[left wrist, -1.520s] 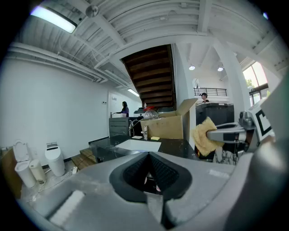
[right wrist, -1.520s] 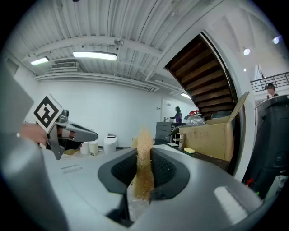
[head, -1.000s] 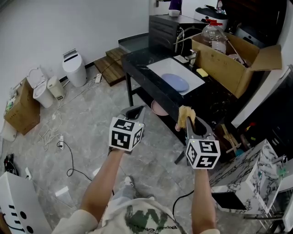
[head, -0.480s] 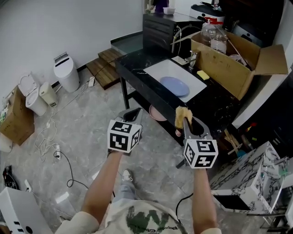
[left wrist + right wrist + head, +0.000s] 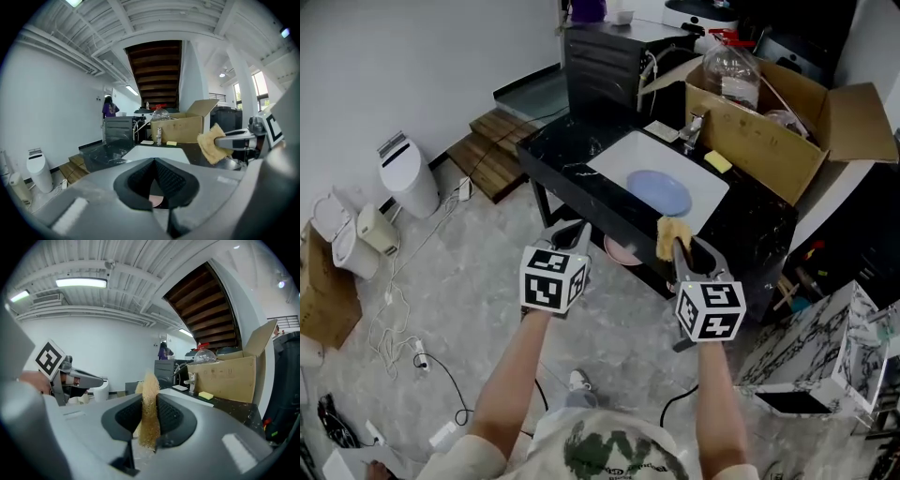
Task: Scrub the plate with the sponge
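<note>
We see a workroom from above, looking down along a person's two forearms, each holding a gripper topped with a marker cube. The right gripper [image 5: 680,246] has its jaws clamped on a tan sponge [image 5: 671,236], which stands up on edge between the pads; in the right gripper view the sponge [image 5: 150,413] fills the gap between them. The left gripper [image 5: 572,228] has its jaws drawn together with nothing between them. Both grippers hang in the air on the near side of a black counter [image 5: 572,155], above the grey floor. The pale blue plate [image 5: 659,193] lies flat in a white sink [image 5: 619,155] set into that counter, beyond the grippers and apart from the sponge. A small faucet [image 5: 692,127] stands at the sink's far edge, a second, yellow sponge [image 5: 717,161] lies on the counter just beside it, and an open cardboard box [image 5: 769,131] sits behind. We judge the task barely begun: the sponge is in hand, but nothing touches the plate. What is left appears to be bringing the sponge down onto the plate, perhaps steadying the plate with the left gripper, and all of the scrubbing.
</note>
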A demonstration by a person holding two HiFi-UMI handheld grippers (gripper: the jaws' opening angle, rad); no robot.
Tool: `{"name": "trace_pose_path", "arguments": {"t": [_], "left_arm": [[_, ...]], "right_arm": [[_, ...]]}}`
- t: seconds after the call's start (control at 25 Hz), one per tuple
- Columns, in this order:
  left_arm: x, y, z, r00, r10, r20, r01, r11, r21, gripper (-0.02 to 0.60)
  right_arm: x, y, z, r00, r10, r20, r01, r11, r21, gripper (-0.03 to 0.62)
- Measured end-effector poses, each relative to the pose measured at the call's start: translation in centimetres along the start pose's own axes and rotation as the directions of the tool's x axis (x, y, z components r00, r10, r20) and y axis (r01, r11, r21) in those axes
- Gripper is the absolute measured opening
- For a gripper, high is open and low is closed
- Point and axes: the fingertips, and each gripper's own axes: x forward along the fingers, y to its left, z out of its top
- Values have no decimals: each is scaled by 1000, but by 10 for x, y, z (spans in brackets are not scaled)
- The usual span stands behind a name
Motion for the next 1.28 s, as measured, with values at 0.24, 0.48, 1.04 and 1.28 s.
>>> {"name": "trace_pose_path", "arguments": {"t": [0.24, 0.48, 1.04, 1.28], "left_arm": [[24, 37, 11, 998, -61, 2, 61, 998, 17, 3], [38, 62, 12, 994, -109, -6, 109, 994, 21, 3], [62, 94, 6, 988, -151, -15, 151, 988, 8, 3], [83, 102, 11, 988, -155, -22, 156, 987, 30, 3]], "right_arm": [[34, 10, 10, 998, -61, -11, 61, 998, 9, 69], [59, 21, 13, 995, -100, -24, 101, 995, 6, 69], [89, 25, 15, 989, -146, -32, 147, 989, 24, 69], [109, 11, 18, 988, -155, -16, 155, 987, 40, 69]]}}
